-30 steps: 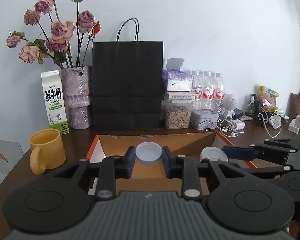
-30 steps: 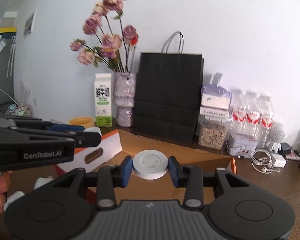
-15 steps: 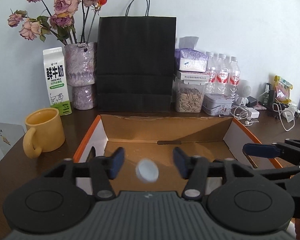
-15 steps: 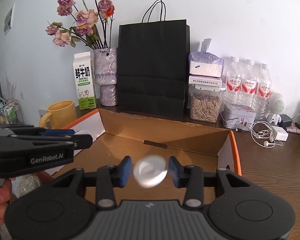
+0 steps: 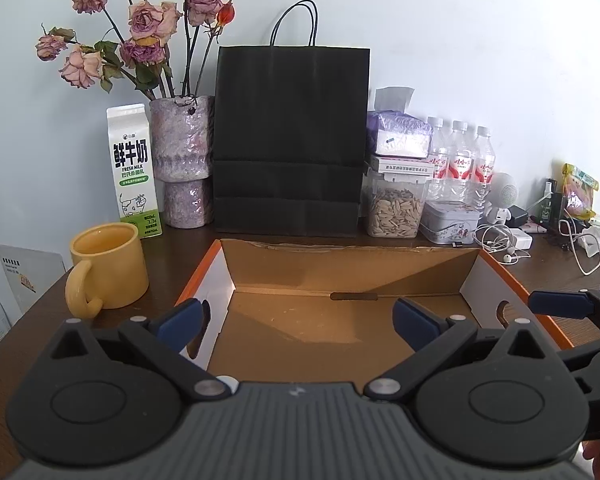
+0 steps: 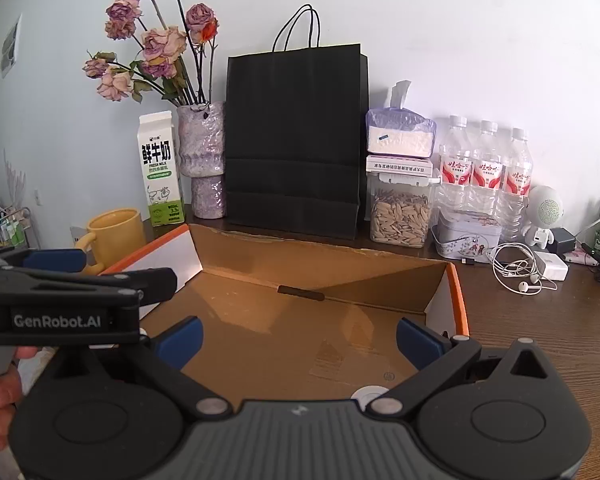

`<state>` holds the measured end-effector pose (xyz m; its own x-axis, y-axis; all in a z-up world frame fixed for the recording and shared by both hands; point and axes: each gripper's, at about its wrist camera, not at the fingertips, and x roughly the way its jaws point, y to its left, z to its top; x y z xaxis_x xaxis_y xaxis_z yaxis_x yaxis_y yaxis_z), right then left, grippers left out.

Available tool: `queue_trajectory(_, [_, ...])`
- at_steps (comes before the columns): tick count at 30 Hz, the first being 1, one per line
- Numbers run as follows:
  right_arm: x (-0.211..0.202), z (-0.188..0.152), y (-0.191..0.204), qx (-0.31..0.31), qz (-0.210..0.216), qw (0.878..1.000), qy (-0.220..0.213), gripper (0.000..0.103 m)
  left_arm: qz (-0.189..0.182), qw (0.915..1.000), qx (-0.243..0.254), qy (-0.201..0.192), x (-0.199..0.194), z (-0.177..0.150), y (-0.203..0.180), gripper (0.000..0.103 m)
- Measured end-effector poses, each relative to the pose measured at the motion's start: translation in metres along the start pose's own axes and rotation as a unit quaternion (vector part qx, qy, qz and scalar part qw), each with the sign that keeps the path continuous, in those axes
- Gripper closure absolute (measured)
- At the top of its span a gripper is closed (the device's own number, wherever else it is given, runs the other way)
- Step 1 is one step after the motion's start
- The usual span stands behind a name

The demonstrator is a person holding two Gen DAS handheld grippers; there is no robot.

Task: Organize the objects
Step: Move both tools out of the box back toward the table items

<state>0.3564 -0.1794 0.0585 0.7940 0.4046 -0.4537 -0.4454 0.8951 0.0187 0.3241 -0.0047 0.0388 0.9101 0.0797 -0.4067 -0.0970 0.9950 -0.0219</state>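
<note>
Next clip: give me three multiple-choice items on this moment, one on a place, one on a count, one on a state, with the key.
1. Where does the yellow mug stand?
A. Inside the cardboard box
B. On the table, left of the cardboard box
C. On top of the black paper bag

2. How many water bottles stand by the wall?
A. One
B. Three
C. Five

3. How do the jaws of the right gripper stand?
A. Wide open, nothing between them
B. Closed on a white lid
C. Closed on the mug handle

Key: B, the mug sits on the wood beside the box's left wall; B, three red-labelled bottles show in a row; A, only the box floor shows between the blue pads.
</note>
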Motion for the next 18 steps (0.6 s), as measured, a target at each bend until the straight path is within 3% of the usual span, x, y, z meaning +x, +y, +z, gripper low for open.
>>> queue_trajectory(18, [-0.029,0.007,0.007,-0.016,-0.012,0.999,-0.031,0.000,-0.006,0.9996,0.003,-0.026,-0.032,0.007,0.000,0.000])
